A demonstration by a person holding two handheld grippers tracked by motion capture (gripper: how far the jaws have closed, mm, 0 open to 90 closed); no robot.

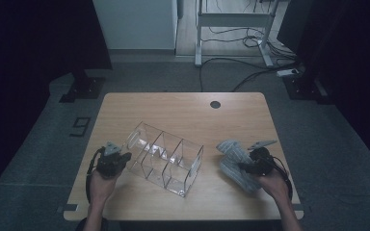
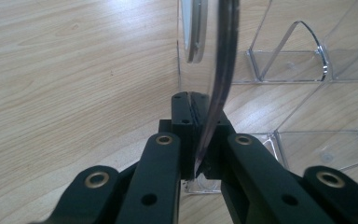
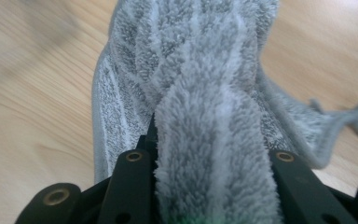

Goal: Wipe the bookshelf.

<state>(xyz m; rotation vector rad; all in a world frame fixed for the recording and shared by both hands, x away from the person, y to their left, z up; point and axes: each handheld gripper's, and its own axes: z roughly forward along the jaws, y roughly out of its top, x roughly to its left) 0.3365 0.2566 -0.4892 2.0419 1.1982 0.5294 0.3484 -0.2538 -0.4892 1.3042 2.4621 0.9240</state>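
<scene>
Jaws clamped on organizer (image 2: 223, 56), towel (image 3: 214, 140)

**Materials and finishes**

Organizer (image 1: 166, 159): clear, glossy, smooth hard plastic. Cloth (image 1: 235, 163): grey, fluffy terry pile with paler stripes, matt. Table (image 1: 173, 110): pale wood-grain top, smooth, low sheen. Gripper arms: black matt plastic with brass-coloured rivets.

Light wooden table (image 1: 173, 108) at centre, with a round dark cable hole (image 1: 215, 104) near its far edge at 1 o'clock. White desk frame (image 1: 233, 21) at 12 o'clock on the grey floor, black cables (image 1: 250, 72) trailing toward 2 o'clock. Floor marking (image 1: 80, 126) at 9 o'clock.
</scene>
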